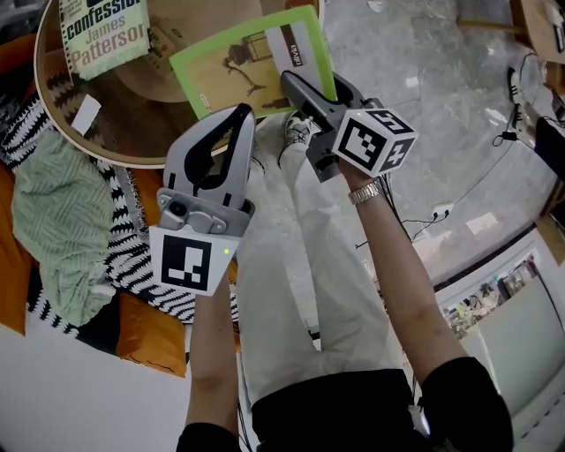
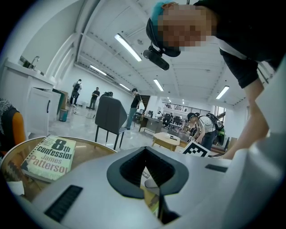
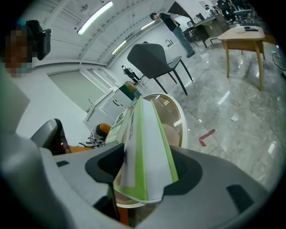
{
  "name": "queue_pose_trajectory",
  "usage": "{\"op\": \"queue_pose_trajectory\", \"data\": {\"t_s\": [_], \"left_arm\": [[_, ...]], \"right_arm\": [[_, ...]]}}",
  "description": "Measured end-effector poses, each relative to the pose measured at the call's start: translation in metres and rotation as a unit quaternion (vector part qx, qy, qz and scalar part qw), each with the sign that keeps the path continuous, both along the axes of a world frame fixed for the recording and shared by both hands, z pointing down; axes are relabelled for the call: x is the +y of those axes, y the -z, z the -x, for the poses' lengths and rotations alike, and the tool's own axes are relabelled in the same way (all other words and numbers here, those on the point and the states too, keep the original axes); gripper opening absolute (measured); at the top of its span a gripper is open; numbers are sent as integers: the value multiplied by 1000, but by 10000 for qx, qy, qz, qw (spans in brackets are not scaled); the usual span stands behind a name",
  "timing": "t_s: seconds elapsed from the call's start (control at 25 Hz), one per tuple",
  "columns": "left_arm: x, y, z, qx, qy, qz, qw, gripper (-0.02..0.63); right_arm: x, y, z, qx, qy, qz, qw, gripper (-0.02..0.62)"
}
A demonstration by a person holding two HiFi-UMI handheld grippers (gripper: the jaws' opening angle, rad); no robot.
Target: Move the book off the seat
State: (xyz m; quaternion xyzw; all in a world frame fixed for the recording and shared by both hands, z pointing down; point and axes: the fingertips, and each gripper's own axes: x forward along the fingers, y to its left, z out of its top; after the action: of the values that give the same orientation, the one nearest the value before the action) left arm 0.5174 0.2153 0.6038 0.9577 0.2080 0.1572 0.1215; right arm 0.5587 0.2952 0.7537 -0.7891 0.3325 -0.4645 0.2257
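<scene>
Only the right gripper view shows the right tool standing apart around the green book's near edge, not pinching it. The head view places that book on the round desk, upper centre, with the left tool closed and empty below it.

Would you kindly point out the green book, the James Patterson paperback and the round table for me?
green book (image 1: pixel 238 66), head view, its cover's middle.
James Patterson paperback (image 1: pixel 101 26), head view, its front cover.
round table (image 1: pixel 124 124), head view, its bare top.

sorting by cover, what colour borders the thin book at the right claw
Bright green, on the thin book; head view.
</scene>
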Motion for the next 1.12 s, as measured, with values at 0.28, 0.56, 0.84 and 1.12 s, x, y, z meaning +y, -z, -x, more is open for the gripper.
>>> {"op": "queue_pose_trajectory", "data": {"t_s": [0.28,0.56,0.84,1.12], "left_arm": [[3,-4,-4,-32,-4,9,10000,9],[1,-6,-5,-46,44,5,10000,9],[3,-10,0,-76,33,1,10000,9],[7,-15,4,-114,-20,32,9999,9]], "right_arm": [[6,-21,2,-266,-158,-2,9995,276],[12,-35,-1,-393,-279,81,9988,295],[15,-48,1,-505,-354,-19,9981,305],[16,-62,5,-655,-355,-51,9972,319]]}}
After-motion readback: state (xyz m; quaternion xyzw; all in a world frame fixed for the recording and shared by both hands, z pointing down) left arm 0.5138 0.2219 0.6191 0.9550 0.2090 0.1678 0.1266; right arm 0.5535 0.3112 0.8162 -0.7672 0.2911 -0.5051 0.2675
